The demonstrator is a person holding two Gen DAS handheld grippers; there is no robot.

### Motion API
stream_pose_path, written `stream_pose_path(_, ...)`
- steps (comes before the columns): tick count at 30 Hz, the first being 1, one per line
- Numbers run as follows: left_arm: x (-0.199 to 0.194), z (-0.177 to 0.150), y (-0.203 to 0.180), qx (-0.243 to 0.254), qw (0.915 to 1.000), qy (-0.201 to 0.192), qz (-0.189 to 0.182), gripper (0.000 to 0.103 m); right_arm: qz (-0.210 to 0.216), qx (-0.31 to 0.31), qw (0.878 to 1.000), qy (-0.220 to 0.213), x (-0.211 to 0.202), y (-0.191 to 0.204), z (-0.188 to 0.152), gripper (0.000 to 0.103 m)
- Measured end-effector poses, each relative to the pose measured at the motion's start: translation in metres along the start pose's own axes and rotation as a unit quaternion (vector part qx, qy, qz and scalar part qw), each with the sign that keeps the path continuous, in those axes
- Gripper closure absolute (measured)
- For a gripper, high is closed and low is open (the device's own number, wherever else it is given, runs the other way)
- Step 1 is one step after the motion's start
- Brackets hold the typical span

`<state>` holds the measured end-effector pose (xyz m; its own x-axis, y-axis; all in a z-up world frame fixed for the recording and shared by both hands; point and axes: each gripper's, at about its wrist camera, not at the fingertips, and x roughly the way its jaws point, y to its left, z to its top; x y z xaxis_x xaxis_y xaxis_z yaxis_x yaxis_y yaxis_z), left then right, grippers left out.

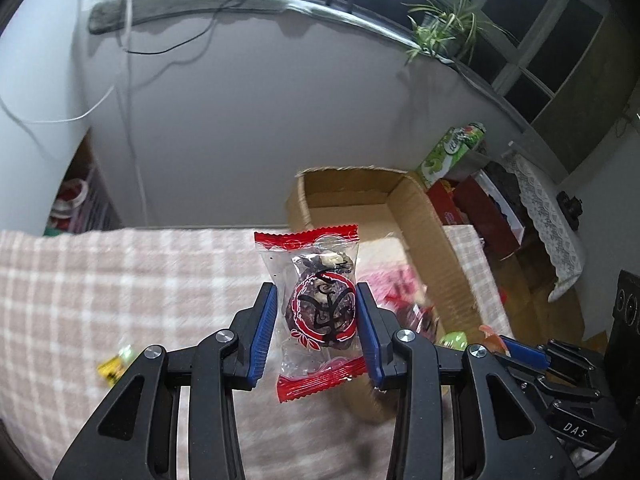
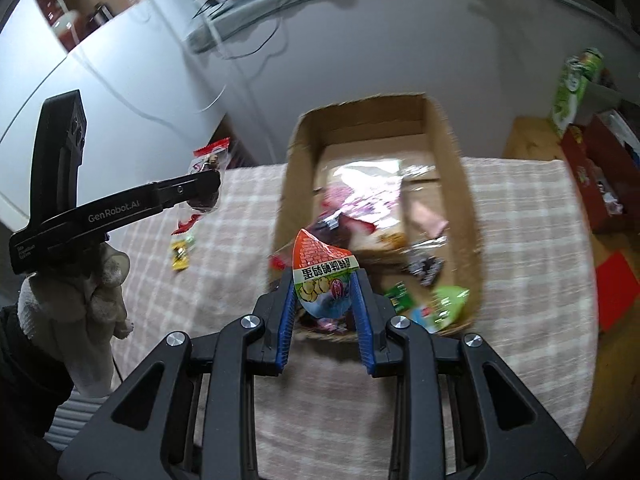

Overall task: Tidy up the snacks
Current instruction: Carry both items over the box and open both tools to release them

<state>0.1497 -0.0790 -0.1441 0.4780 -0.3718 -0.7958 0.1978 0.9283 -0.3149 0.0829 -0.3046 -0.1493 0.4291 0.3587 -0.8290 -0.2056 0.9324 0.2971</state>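
Observation:
My left gripper [image 1: 316,300] is shut on a clear wrapped date snack with red ends [image 1: 320,308], held upright above the checked tablecloth [image 1: 132,280]. In the right wrist view the same left gripper [image 2: 204,190] and its snack [image 2: 208,164] hang at the left, held by a gloved hand [image 2: 92,292]. My right gripper [image 2: 324,284] is shut on an egg-shaped snack pack [image 2: 322,276] with a brick-red top, just over the near rim of the cardboard box [image 2: 468,200]. Several wrapped snacks lie inside the box. In the left wrist view the box [image 1: 424,216] stands to the right.
A small yellow candy [image 2: 180,254] lies on the cloth left of the box, also seen as a yellow candy [image 1: 114,366] in the left wrist view. A green carton [image 2: 572,88] and red boxes [image 2: 600,176] sit right of the table. A white wall stands behind.

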Motion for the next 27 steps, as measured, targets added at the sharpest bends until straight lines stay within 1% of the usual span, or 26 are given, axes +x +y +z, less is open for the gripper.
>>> stream_pose_path(7, 0.026, 0.025, -0.018, 0.017, 0.9998, 0.004, -0.002, 0.066, -0.025, 0.008, 0.999, -0.018, 0.002, -0.028, 0.027, 0.075)
stream_pose_path(13, 0.049, 0.037, -0.031, 0.035, 0.9992, 0.016, 0.006, 0.066, -0.041, 0.007, 0.999, -0.012, 0.02, -0.041, 0.046, 0.075)
stream_pose_path(20, 0.067, 0.039, -0.044, 0.052, 0.998, 0.032, 0.015, 0.066, -0.045, 0.008, 0.999, 0.007, 0.043, -0.047, 0.051, 0.075)
stream_pose_path(27, 0.071, 0.04, -0.052, 0.059, 0.9975, 0.038, 0.01, 0.065, -0.045, 0.009, 0.999, 0.015, 0.051, -0.05, 0.052, 0.075)
